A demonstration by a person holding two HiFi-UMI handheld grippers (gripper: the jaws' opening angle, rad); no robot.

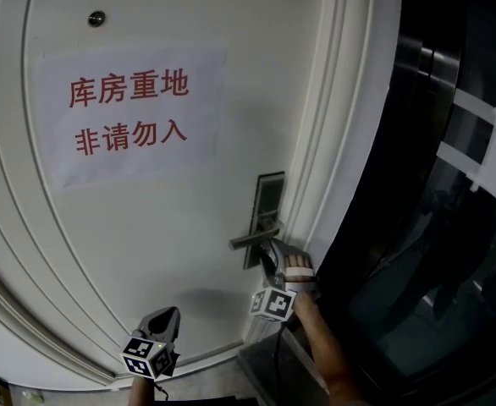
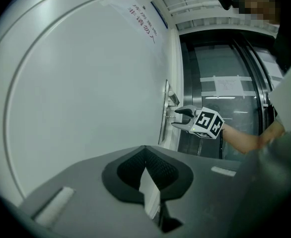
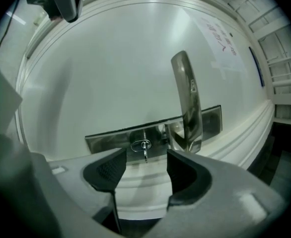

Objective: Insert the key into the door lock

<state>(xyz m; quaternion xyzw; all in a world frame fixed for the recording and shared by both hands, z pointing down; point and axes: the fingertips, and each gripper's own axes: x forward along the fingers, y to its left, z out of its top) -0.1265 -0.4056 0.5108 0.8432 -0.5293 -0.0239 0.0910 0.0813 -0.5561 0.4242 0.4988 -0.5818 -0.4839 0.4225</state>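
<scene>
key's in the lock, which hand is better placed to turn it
Right: the right hand-held gripper is open at the lock, the key lined up between its jaws. The left hand-held gripper is shut and away from it.

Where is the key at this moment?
In the right gripper view, the key sits in the lock plate, just left of the handle, beyond the open right gripper and untouched by its jaws.

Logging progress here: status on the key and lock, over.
Left gripper shut. Right gripper open, not touching key. Key in lock, beside handle. Nothing blocking.
</scene>
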